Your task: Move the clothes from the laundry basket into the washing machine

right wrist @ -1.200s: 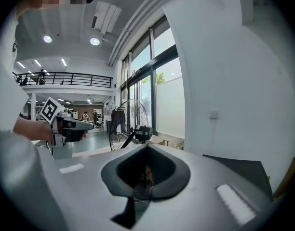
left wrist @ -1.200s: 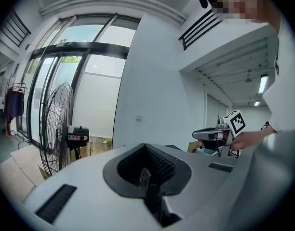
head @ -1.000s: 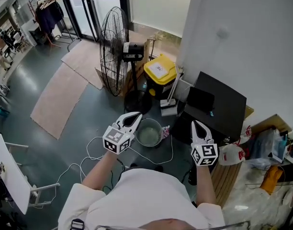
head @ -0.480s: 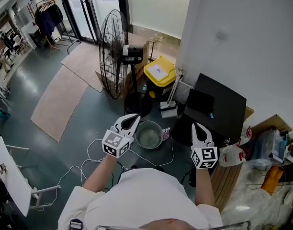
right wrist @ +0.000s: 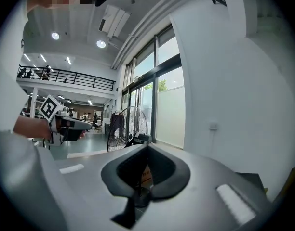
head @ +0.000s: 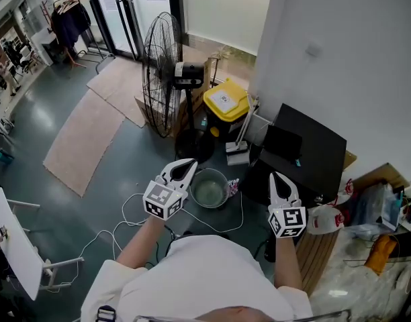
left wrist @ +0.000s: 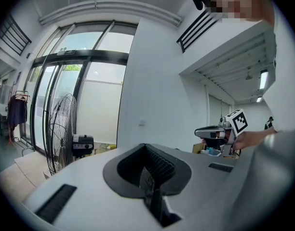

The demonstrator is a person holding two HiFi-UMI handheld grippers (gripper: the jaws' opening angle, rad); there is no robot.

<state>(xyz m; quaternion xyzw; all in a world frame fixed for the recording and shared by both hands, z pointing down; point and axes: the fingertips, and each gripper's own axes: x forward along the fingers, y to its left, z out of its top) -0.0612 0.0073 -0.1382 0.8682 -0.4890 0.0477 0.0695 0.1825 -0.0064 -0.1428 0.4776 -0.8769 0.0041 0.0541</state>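
Note:
No laundry basket, clothes or washing machine shows in any view. In the head view I hold both grippers out level in front of my chest, above the floor. My left gripper [head: 186,166] is shut with nothing in it and hangs beside a small metal bucket [head: 209,188]. My right gripper [head: 275,177] is also shut and empty, in front of a black cabinet [head: 306,153]. The left gripper view shows its own jaws [left wrist: 145,147] closed and the right gripper [left wrist: 219,132] off to the right. In the right gripper view its jaws [right wrist: 147,147] are closed, with the left gripper [right wrist: 73,124] at the left.
A tall standing fan [head: 160,72] and a yellow-lidded bin [head: 225,100] stand ahead by the white wall. White cables [head: 135,213] trail over the grey floor. Cardboard sheets [head: 84,136] lie to the left, bags and clutter [head: 373,213] to the right, a white chair [head: 14,247] at the near left.

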